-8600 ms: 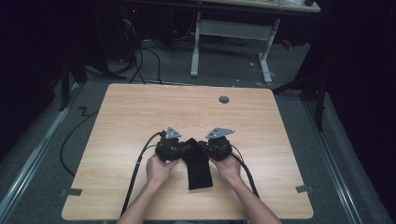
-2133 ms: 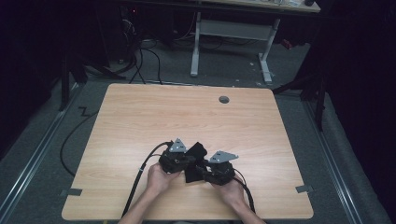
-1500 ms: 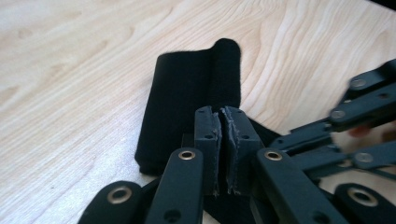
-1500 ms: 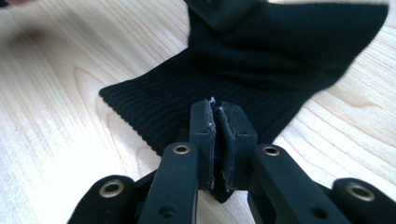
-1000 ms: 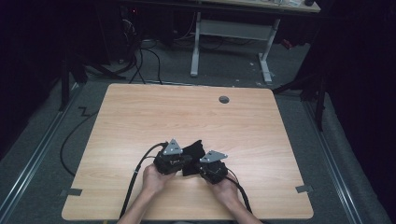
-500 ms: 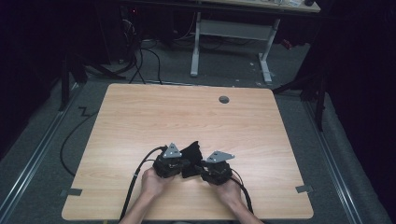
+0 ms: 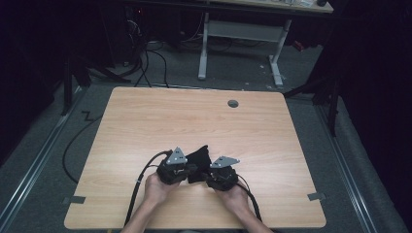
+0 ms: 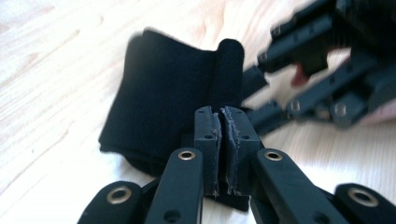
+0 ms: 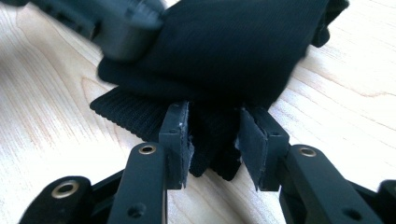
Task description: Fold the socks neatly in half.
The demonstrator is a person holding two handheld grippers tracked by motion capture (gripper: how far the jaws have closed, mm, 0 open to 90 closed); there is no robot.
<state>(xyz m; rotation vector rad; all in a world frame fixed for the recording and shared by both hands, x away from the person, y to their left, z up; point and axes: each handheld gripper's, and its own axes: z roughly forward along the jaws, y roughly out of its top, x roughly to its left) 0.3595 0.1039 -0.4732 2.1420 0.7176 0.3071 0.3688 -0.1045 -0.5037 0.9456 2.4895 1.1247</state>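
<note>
Left gripper [image 8: 223, 140]: jaws pressed together. Dark fabric sits right at and below their tips, but whether any of it is pinched between the pads cannot be told; the seam between them looks bare along its upper part.

Right gripper [image 9: 215, 140]: jaws spread, a fold of the black cloth [image 9: 233, 51] bunched between them. The pads do not look clamped onto it yet.

The cloth lies directly ahead of both grippers and touching them, between the two hands, near the person's edge of the table [image 7: 145, 121]. In the high view it is a small dark bundle [image 7: 198, 156] poking out beyond the left gripper [image 7: 182, 171] and right gripper [image 7: 216, 178], which sit just beside each other.

From the left gripper view the cloth [image 8: 163, 102] is a folded rectangle running away from the jaws, with a rolled edge along its far side next to the other gripper's linkage. From the right gripper view a ribbed hem sticks out toward the jaws from under the folded bulk.

Judgement: neither hand is clearly nearer; the right jaws straddle fabric and need only close, so the next grip likely falls to that side.

Hard to make out: layer count of the fold, the cloth's true outline under both grippers, and the other gripper in each view, which is blurred.
</note>
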